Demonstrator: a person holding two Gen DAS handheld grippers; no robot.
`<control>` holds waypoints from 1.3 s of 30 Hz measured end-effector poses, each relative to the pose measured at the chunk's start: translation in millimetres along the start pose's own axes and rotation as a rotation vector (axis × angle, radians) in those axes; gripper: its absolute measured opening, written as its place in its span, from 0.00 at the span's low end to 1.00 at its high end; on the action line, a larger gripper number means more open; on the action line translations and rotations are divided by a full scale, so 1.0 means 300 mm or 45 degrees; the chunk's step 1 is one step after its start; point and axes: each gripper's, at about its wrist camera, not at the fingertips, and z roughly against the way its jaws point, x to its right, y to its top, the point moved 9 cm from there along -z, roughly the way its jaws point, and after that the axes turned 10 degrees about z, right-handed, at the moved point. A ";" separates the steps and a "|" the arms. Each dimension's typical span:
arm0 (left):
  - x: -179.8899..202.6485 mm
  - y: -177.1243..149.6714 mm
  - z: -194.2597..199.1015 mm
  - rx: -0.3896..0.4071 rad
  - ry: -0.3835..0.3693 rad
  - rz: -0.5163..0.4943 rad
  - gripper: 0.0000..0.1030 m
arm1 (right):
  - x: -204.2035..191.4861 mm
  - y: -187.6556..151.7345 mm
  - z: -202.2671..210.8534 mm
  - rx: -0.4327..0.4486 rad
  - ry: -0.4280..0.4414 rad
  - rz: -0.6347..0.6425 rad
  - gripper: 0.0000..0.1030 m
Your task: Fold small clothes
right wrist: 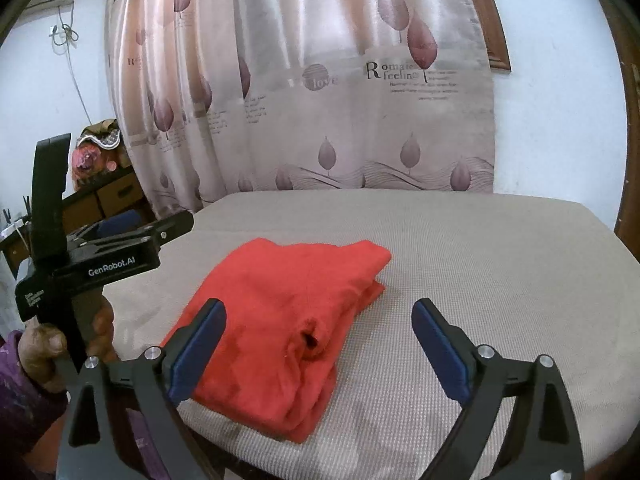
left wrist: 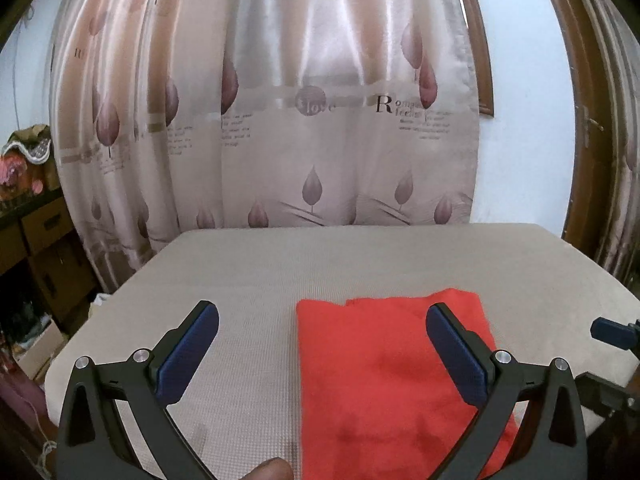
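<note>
A red garment (left wrist: 384,368) lies folded into a thick rectangle on the beige padded table (left wrist: 360,256). In the left wrist view my left gripper (left wrist: 322,316) hovers above the table with its blue pads wide apart and nothing between them; its right finger overlaps the cloth's right side in the picture. In the right wrist view the same red garment (right wrist: 280,312) shows stacked layers and a small dark opening near the front. My right gripper (right wrist: 318,320) is open above its near edge, holding nothing. The left gripper's body (right wrist: 92,264) and the hand holding it appear at the left.
A patterned curtain (left wrist: 280,120) hangs behind the table. Dark wooden drawers (left wrist: 44,240) with clutter on top stand at the left, and a wooden door frame (left wrist: 592,120) rises at the right. The right gripper's tip (left wrist: 612,332) shows at the right edge of the left wrist view.
</note>
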 end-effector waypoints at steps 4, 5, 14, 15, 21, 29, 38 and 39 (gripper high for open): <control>0.018 0.010 0.019 0.015 -0.014 -0.014 1.00 | -0.009 -0.002 0.005 0.000 0.006 0.016 0.91; 0.023 0.011 0.024 0.018 -0.018 -0.016 1.00 | -0.011 -0.002 0.005 -0.002 0.006 0.018 0.91; 0.035 0.001 0.053 0.014 -0.024 -0.017 1.00 | -0.028 0.003 0.014 0.010 -0.056 0.058 0.94; 0.035 -0.003 0.057 0.009 -0.020 -0.016 1.00 | -0.034 0.002 0.016 0.009 -0.060 0.064 0.94; 0.036 -0.027 0.077 0.004 -0.009 -0.019 1.00 | -0.053 -0.003 0.023 0.013 -0.098 0.094 0.95; 0.033 -0.070 0.094 -0.011 0.003 -0.019 1.00 | -0.041 -0.011 0.040 0.020 -0.168 0.059 0.97; 0.030 -0.107 0.086 -0.039 0.002 -0.001 1.00 | -0.057 -0.025 0.045 0.023 -0.266 0.075 0.98; 0.030 -0.110 0.083 -0.040 0.003 -0.003 1.00 | -0.057 -0.027 0.043 0.022 -0.272 0.075 0.98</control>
